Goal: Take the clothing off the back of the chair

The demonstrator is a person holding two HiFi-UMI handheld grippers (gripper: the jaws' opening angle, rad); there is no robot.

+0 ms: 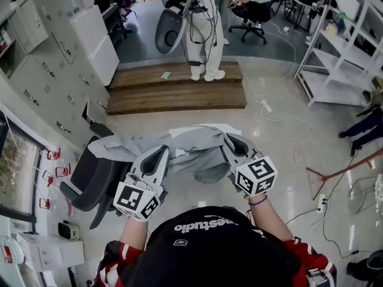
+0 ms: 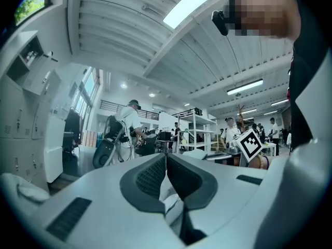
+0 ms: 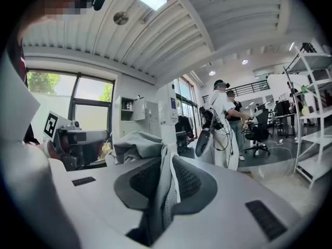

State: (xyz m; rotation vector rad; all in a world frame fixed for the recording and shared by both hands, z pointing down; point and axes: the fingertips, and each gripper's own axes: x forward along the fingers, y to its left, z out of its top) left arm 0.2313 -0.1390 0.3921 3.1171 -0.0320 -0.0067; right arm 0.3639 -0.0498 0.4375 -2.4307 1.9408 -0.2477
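Both grippers are up at chest height with the grey clothing [image 1: 194, 148] stretched between them. The left gripper [image 1: 160, 153] has its jaws pressed together on a pale fold of the cloth. The right gripper [image 3: 168, 162] is clamped on a thicker grey bunch that spills up over its jaws. The garment's left end trails over the top edge of the dark chair [image 1: 90, 175]; I can't tell if it touches there. Beyond are wooden steps [image 1: 176, 91], where a person in white [image 1: 203, 28] stands on the upper step.
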